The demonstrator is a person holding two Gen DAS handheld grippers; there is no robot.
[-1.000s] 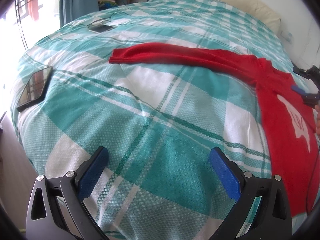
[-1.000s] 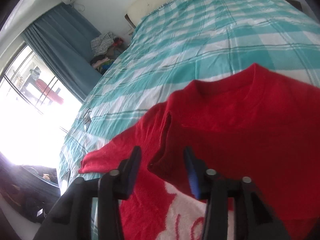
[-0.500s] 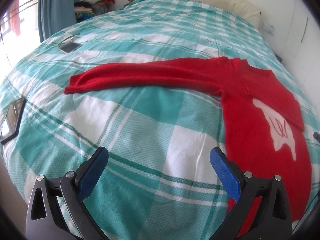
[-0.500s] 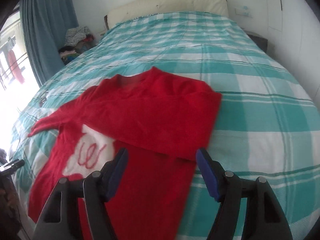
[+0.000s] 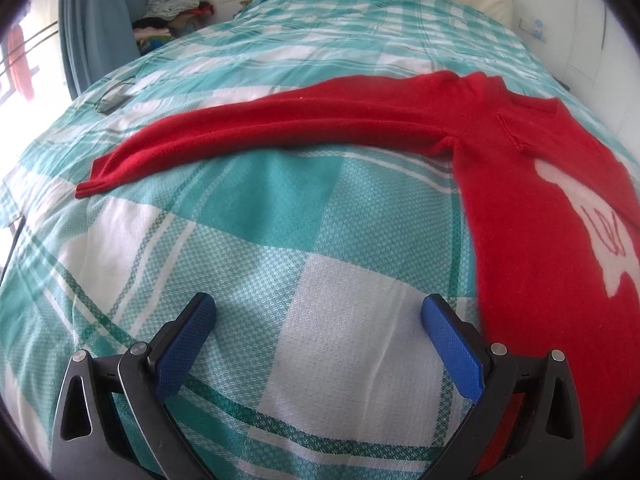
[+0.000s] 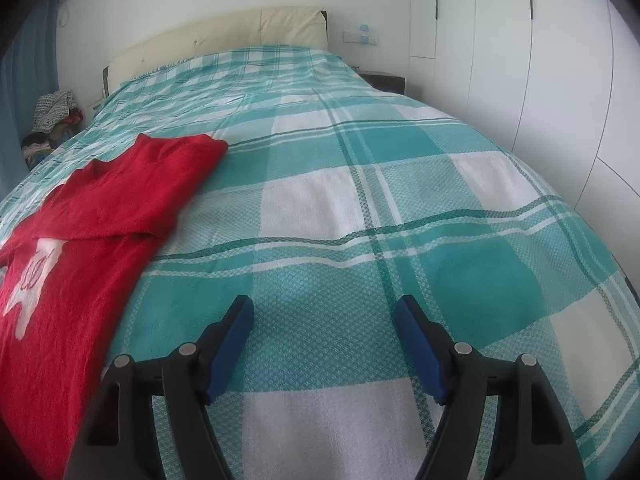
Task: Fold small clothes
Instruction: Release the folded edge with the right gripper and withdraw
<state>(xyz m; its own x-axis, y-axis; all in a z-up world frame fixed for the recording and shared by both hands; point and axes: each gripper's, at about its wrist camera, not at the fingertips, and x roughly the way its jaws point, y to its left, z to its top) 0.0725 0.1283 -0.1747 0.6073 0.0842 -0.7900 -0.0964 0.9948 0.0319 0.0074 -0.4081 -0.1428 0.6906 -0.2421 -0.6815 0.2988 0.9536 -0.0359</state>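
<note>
Teal plaid bed (image 6: pixel 400 184), cream headboard (image 6: pixel 224 36), white wardrobe (image 6: pixel 520 60)

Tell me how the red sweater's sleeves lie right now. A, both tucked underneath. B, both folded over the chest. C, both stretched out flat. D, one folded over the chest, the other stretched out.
D: in the right wrist view one sleeve lies folded across the sweater, while in the left wrist view the other sleeve stretches out over the bedspread.

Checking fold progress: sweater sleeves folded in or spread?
One each. Sweater: its left-view sleeve lies stretched out on the bed; the other side is folded over the chest.
</note>
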